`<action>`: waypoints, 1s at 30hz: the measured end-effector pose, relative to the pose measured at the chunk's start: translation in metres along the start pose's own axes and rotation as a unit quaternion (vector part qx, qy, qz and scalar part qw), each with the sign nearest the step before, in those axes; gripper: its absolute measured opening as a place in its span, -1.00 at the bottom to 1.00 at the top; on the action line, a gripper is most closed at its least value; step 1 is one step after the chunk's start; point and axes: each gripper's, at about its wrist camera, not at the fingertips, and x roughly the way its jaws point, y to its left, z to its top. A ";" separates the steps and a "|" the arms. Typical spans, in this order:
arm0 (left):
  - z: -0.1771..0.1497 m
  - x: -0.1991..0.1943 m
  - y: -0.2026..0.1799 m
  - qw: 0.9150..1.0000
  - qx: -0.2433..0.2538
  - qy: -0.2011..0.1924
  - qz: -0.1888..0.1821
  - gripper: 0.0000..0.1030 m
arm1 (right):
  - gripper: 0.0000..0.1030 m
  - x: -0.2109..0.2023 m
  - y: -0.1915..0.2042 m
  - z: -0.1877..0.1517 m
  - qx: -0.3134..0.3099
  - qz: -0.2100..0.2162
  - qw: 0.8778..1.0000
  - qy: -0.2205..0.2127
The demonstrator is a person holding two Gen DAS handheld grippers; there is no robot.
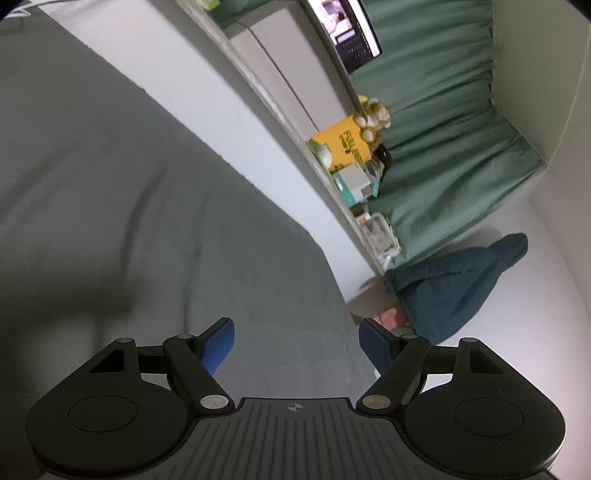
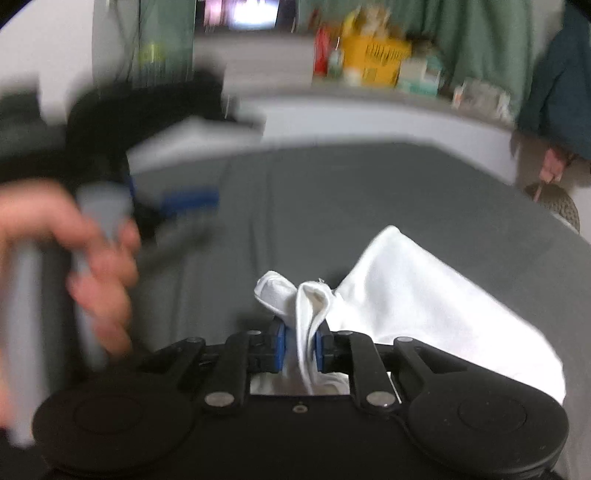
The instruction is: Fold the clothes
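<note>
A white garment [image 2: 417, 306] lies bunched on the grey sheet [image 2: 332, 206] in the right wrist view. My right gripper [image 2: 300, 345] is shut on a gathered fold of it, with cloth pinched between the blue pads [image 2: 280, 345]. My left gripper [image 1: 296, 345] is open and empty above bare grey sheet [image 1: 129, 206]; no garment shows in its view. The left gripper also appears blurred at the left of the right wrist view [image 2: 177, 199], held in a hand [image 2: 88, 266].
The grey surface ends at a white edge [image 1: 258, 155]. Beyond it a ledge holds a yellow box [image 1: 343, 142] and small items. A green curtain [image 1: 443, 147] and a screen [image 1: 351, 29] stand behind. A person in dark teal [image 1: 450, 288] is at the far side.
</note>
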 end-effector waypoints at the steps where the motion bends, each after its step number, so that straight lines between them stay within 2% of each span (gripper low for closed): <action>1: 0.000 0.003 0.002 1.000 -0.004 0.009 -0.003 0.49 | -0.46 0.001 0.002 -0.001 0.002 0.003 1.000 0.002; 3: -0.001 0.010 0.004 1.000 -0.011 0.026 -0.011 0.49 | -0.02 -0.005 -0.001 -0.007 0.022 0.024 0.999 -0.004; 4: -0.001 0.013 0.004 0.999 -0.016 0.034 -0.016 0.49 | 0.09 -0.011 -0.004 -0.010 0.033 0.035 0.999 -0.013; 7: -0.004 0.017 0.004 0.998 -0.024 0.053 -0.034 0.49 | 0.25 -0.037 -0.021 -0.015 0.071 0.040 0.995 -0.054; 10: -0.001 0.022 -0.002 0.994 -0.011 0.102 -0.046 0.49 | 0.34 -0.067 -0.052 -0.024 0.120 -0.007 0.989 -0.092; 12: 0.002 0.031 -0.015 0.979 0.047 0.188 -0.063 0.49 | 0.35 -0.074 -0.077 -0.025 0.141 -0.052 0.984 -0.092; 14: -0.001 0.036 -0.029 0.954 0.124 0.267 -0.066 0.50 | 0.35 -0.072 -0.104 -0.026 0.170 -0.083 0.978 -0.088; 16: -0.009 0.039 -0.038 0.932 0.183 0.309 -0.044 0.50 | 0.35 -0.072 -0.120 -0.036 0.207 -0.095 0.971 -0.078; 17: -0.013 0.041 -0.040 0.926 0.195 0.320 -0.035 0.53 | 0.35 -0.073 -0.123 -0.043 0.224 -0.098 0.967 -0.072; 18: -0.015 0.044 -0.040 0.926 0.194 0.322 -0.025 0.79 | 0.35 -0.074 -0.124 -0.050 0.236 -0.099 0.965 -0.065; 20: -0.019 0.049 -0.041 0.926 0.192 0.325 0.001 0.99 | 0.35 -0.073 -0.124 -0.063 0.260 -0.094 0.959 -0.057; 21: -0.021 0.051 -0.042 0.926 0.191 0.326 0.016 0.99 | 0.35 -0.072 -0.124 -0.069 0.272 -0.090 0.957 -0.055; 24: -0.031 0.053 -0.042 0.916 0.212 0.338 0.038 0.99 | 0.35 -0.071 -0.126 -0.085 0.309 -0.075 0.947 -0.052; 26: -0.038 0.046 -0.032 0.910 0.228 0.340 0.059 0.99 | 0.36 -0.070 -0.135 -0.083 0.320 -0.072 0.943 -0.058; 28: -0.043 0.047 -0.036 0.909 0.234 0.343 0.042 0.98 | 0.36 -0.066 -0.147 -0.074 0.324 -0.073 0.941 -0.066; 30: -0.043 0.045 -0.036 0.914 0.226 0.336 0.025 0.94 | 0.40 -0.062 -0.159 -0.066 0.328 -0.074 0.939 -0.074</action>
